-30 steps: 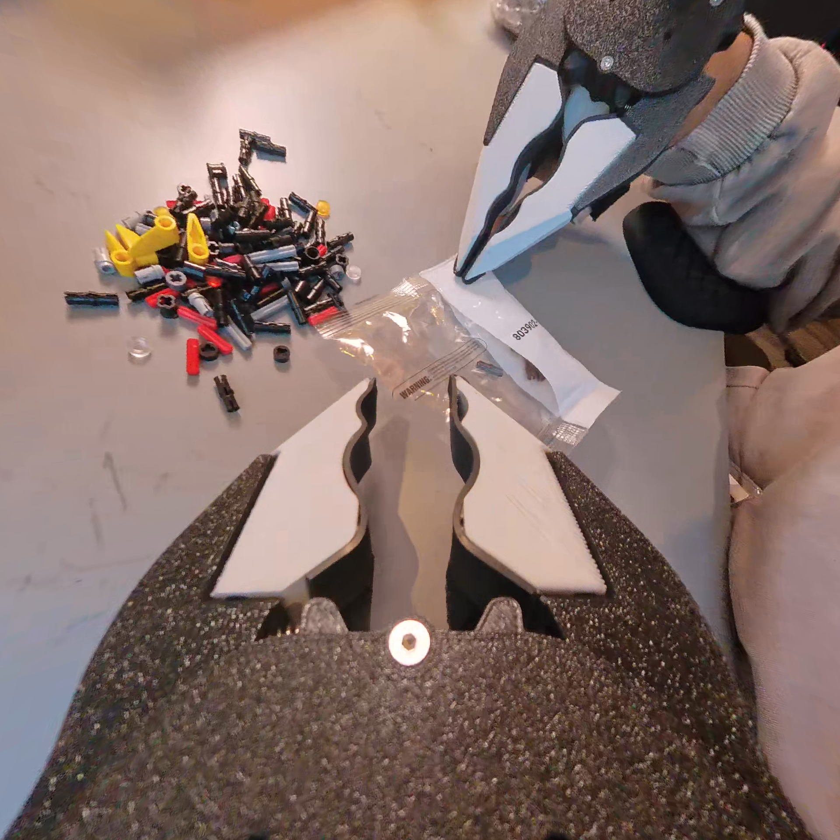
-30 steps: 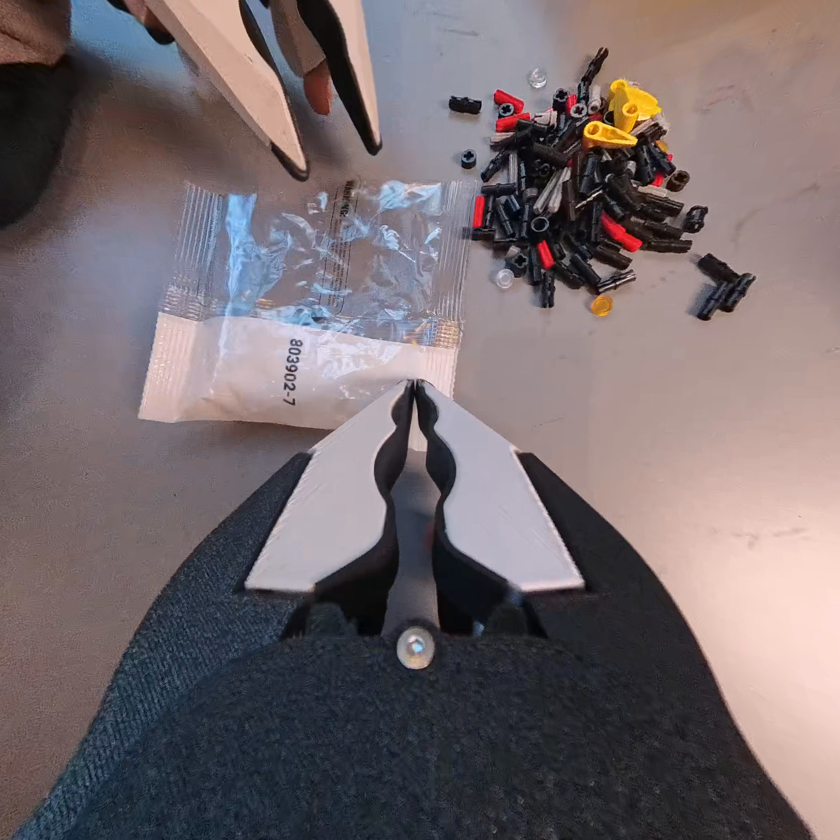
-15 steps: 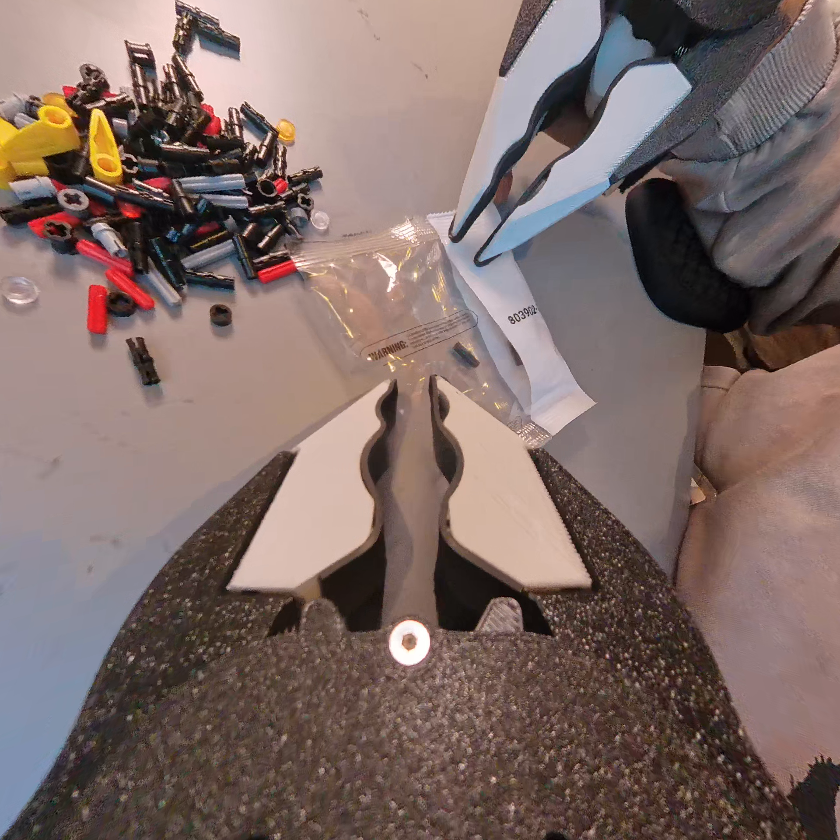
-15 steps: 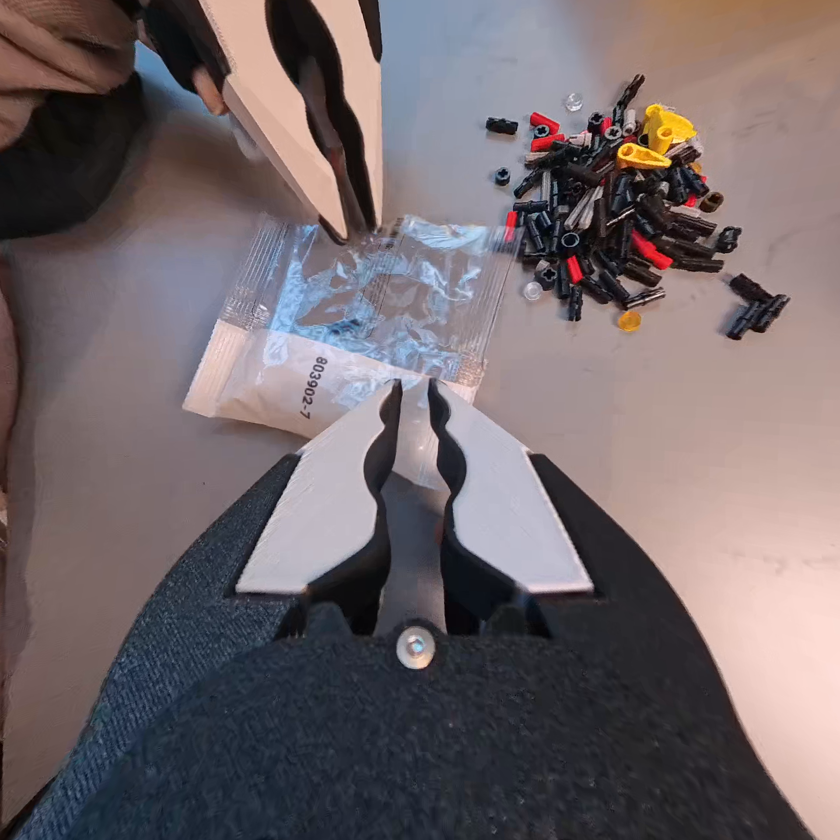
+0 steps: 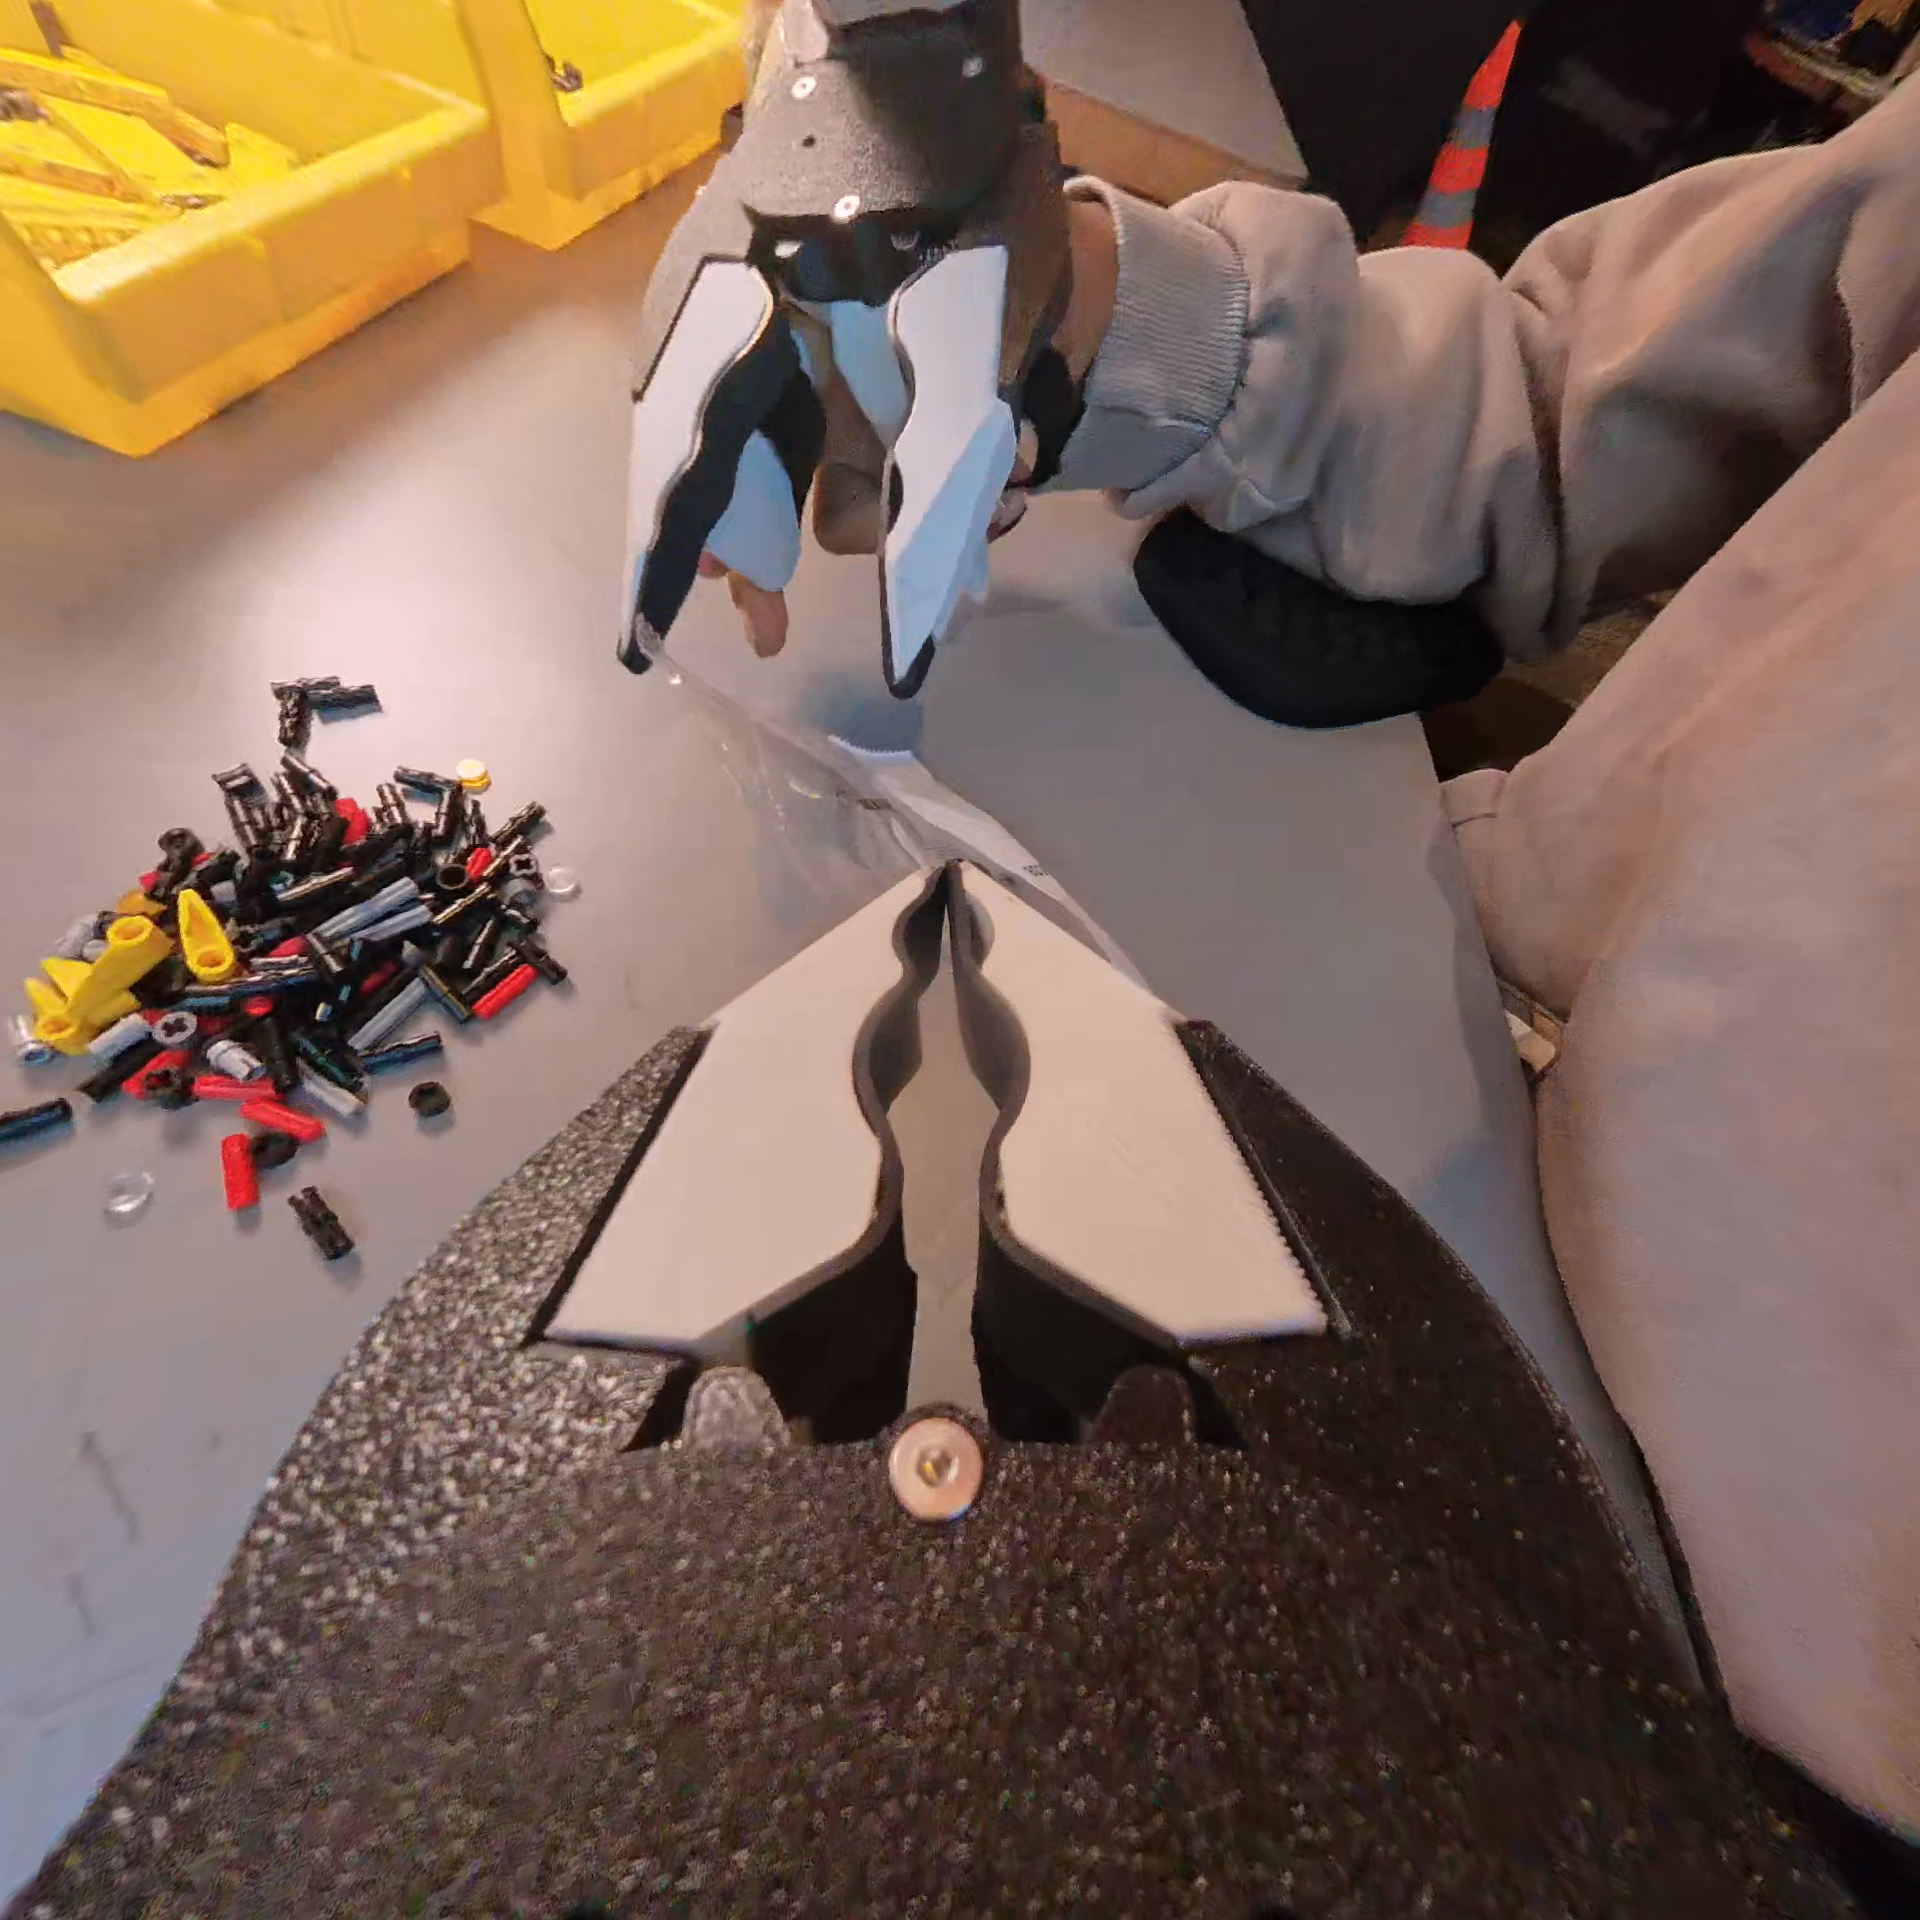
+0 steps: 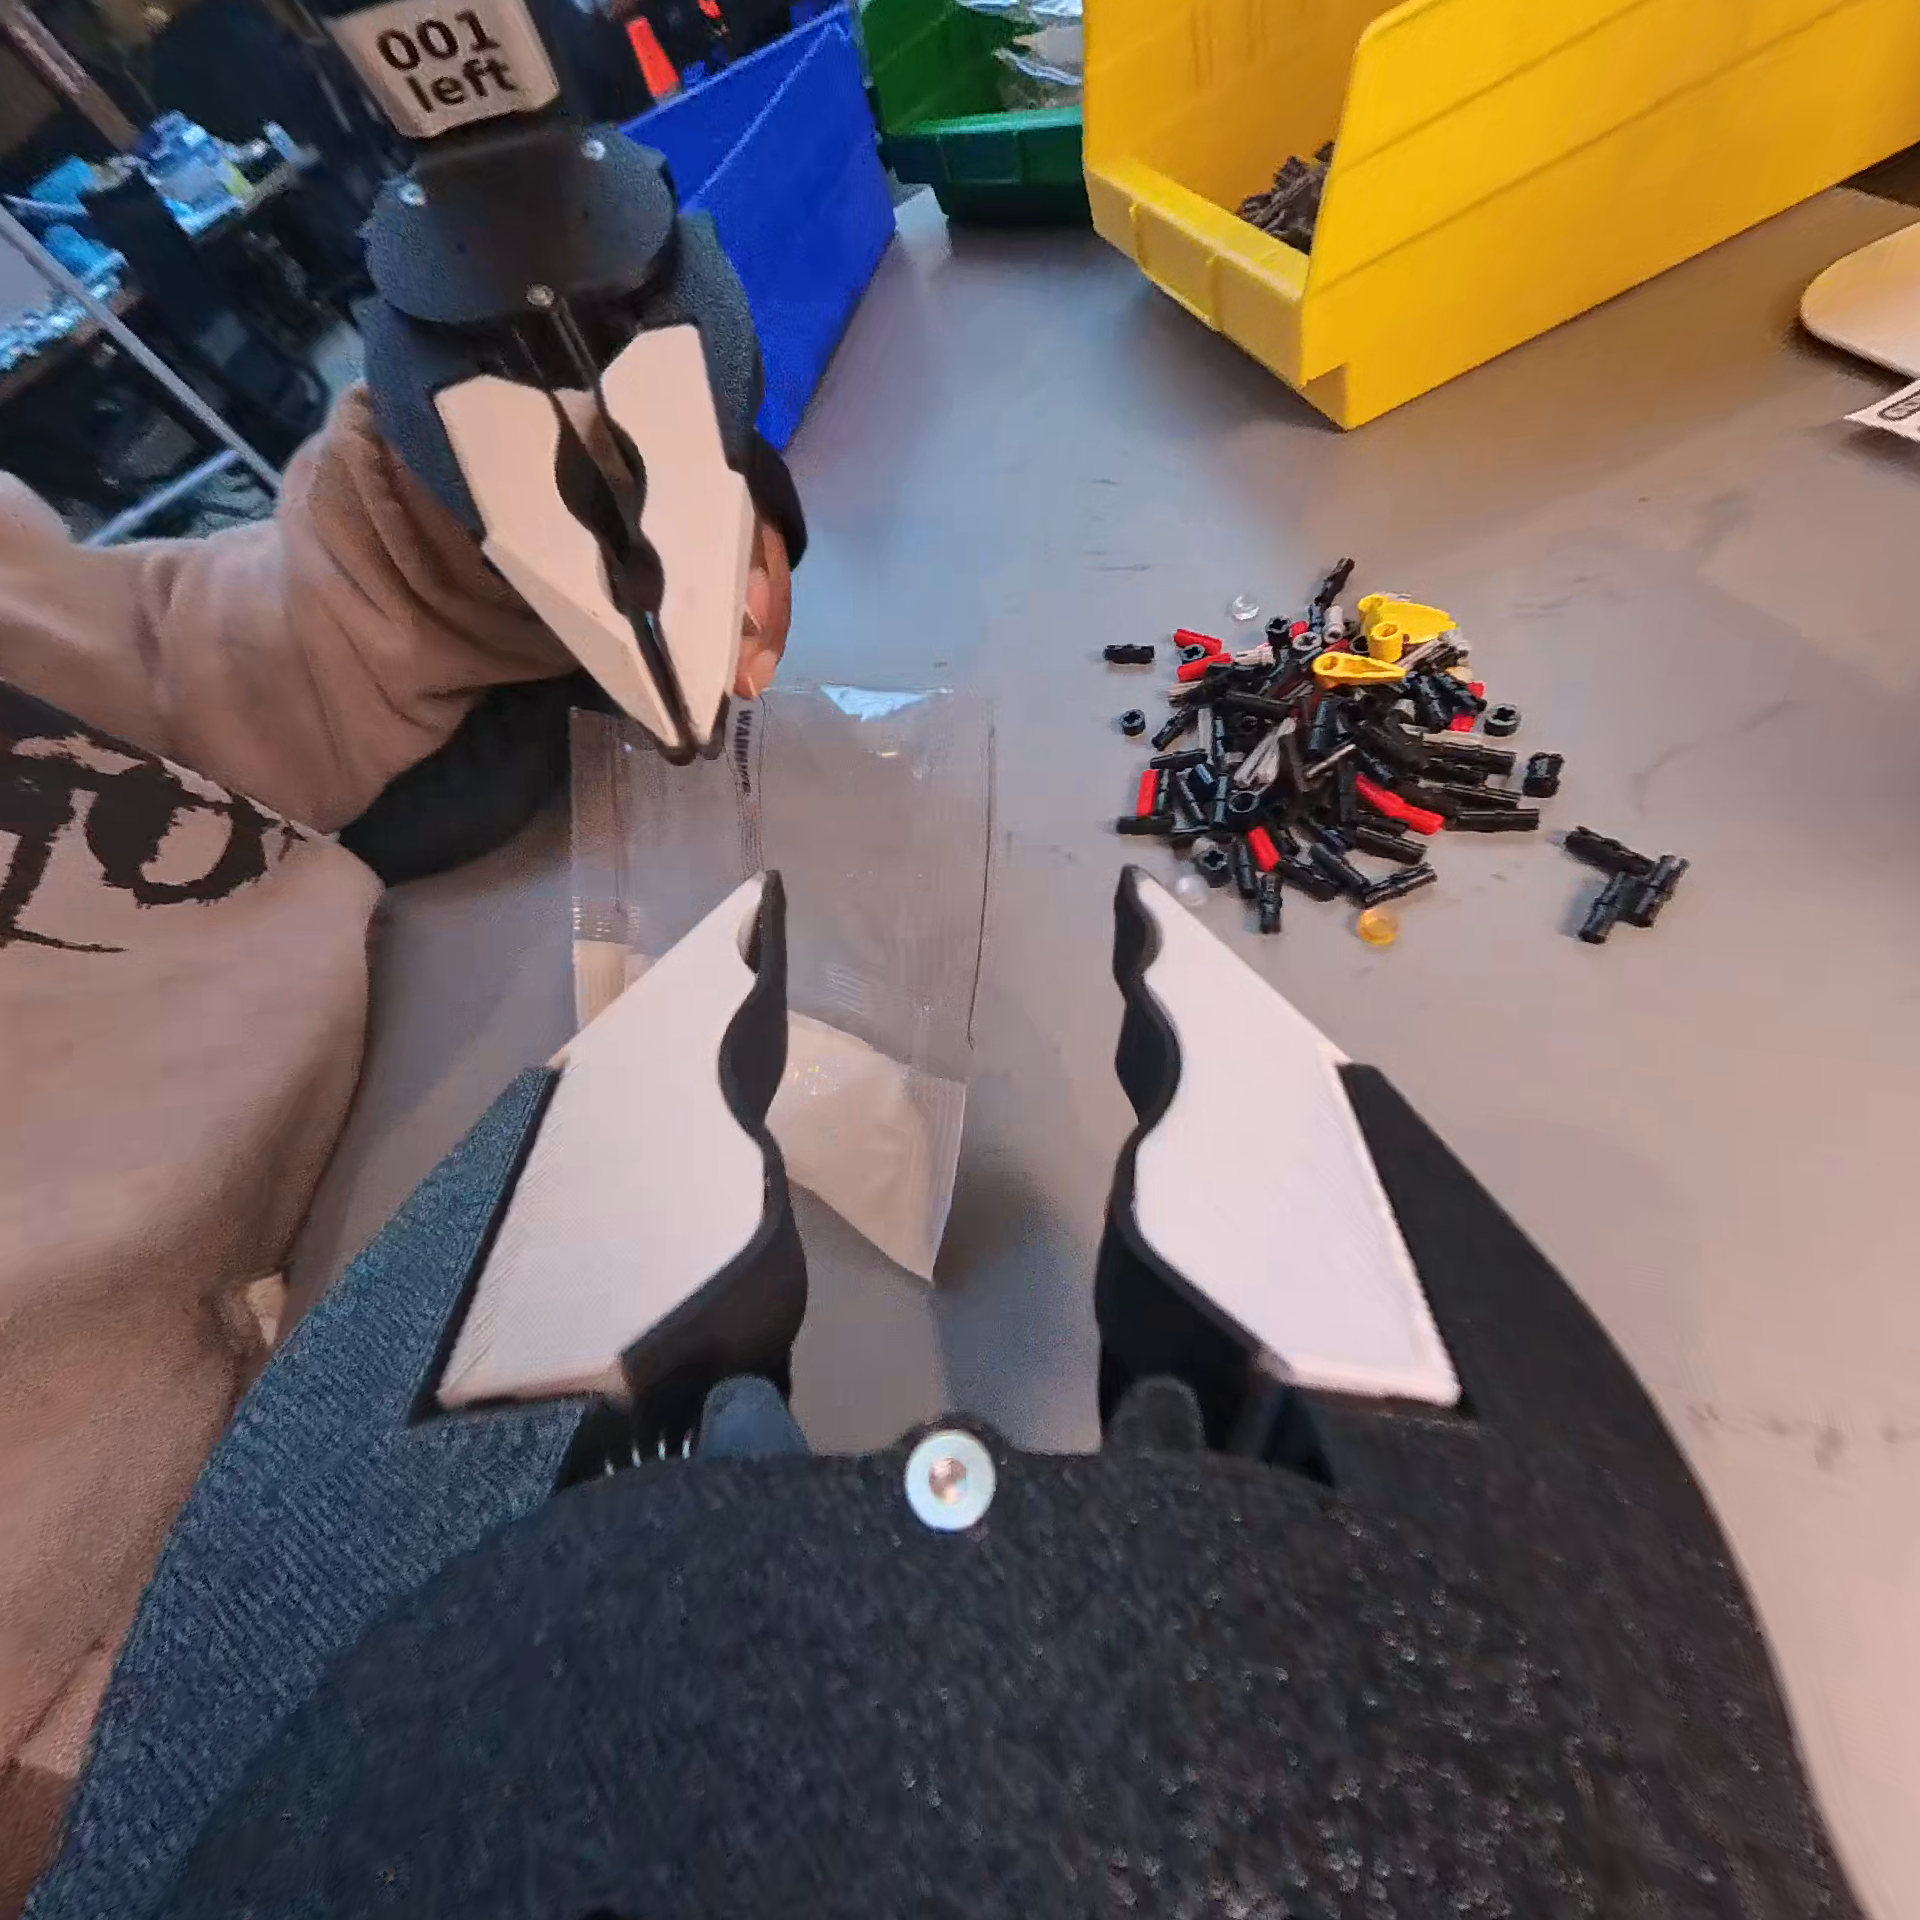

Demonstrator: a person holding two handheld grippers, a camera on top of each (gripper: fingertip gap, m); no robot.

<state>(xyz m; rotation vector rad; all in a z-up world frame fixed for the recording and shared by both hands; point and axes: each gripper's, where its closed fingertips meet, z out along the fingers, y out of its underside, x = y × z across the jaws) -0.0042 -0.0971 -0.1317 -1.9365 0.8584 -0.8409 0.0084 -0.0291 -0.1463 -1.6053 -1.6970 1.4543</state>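
A plastic bag (image 6: 873, 852), clear with a white lower part, hangs tilted above the grey table (image 6: 1143, 468). My left gripper (image 5: 948, 878) is shut on its clear upper edge and holds it up; it shows in the right wrist view (image 6: 686, 743) at upper left. The bag (image 5: 831, 800) stretches away from its tips. My right gripper (image 6: 948, 883) is wide open and empty, with the bag's lower part between and behind its fingers. In the left wrist view it (image 5: 769, 665) hangs open above the bag's far end. A pile of small black, red, grey and yellow parts (image 6: 1340, 758) lies on the table (image 5: 301, 935).
Yellow bins (image 6: 1455, 208) stand at the table's back, also in the left wrist view (image 5: 260, 208). A blue bin (image 6: 790, 208) and a green bin (image 6: 987, 135) stand behind. A person's beige sleeves (image 5: 1455, 416) and body fill the near side. White paper (image 6: 1870, 301) lies far right.
My left gripper has shut on the bag's clear edge and lifted it off the table. My right gripper has opened wide, let go of the bag and pulled back.
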